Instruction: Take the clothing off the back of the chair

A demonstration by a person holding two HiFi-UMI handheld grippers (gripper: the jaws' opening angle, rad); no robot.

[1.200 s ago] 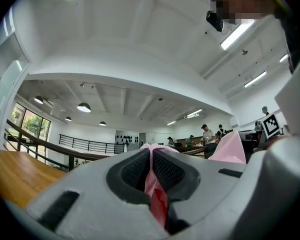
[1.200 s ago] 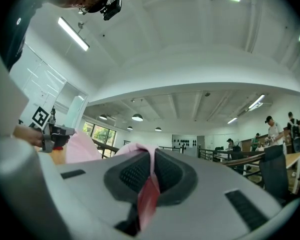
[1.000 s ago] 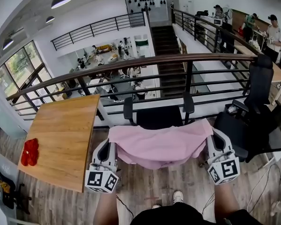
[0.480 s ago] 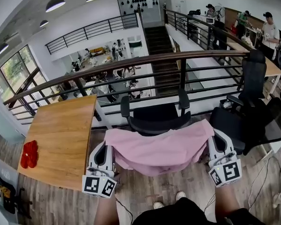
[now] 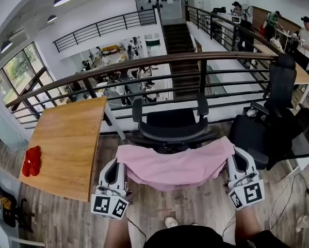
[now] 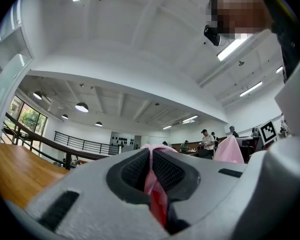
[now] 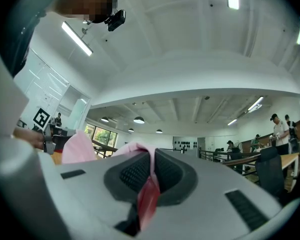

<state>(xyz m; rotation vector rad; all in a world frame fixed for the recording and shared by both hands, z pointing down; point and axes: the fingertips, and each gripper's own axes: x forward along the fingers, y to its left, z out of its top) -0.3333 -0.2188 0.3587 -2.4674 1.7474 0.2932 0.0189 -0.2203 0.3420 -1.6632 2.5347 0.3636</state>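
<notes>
Pink clothing (image 5: 172, 167) (near the chair (image 5: 169, 124)) is pinched by left hand-held gripper (image 6: 151, 179) and right hand-held gripper (image 7: 151, 178)

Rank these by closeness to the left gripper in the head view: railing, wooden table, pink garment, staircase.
1. Pink garment, clamped in the left gripper.
2. Wooden table, just left.
3. Railing, beyond the chair.
4. Staircase, past the railing.

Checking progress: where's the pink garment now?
Head view, lower centre: the pink garment stretches between the left hand-held gripper and right hand-held gripper, nearer than the black chair.
</notes>
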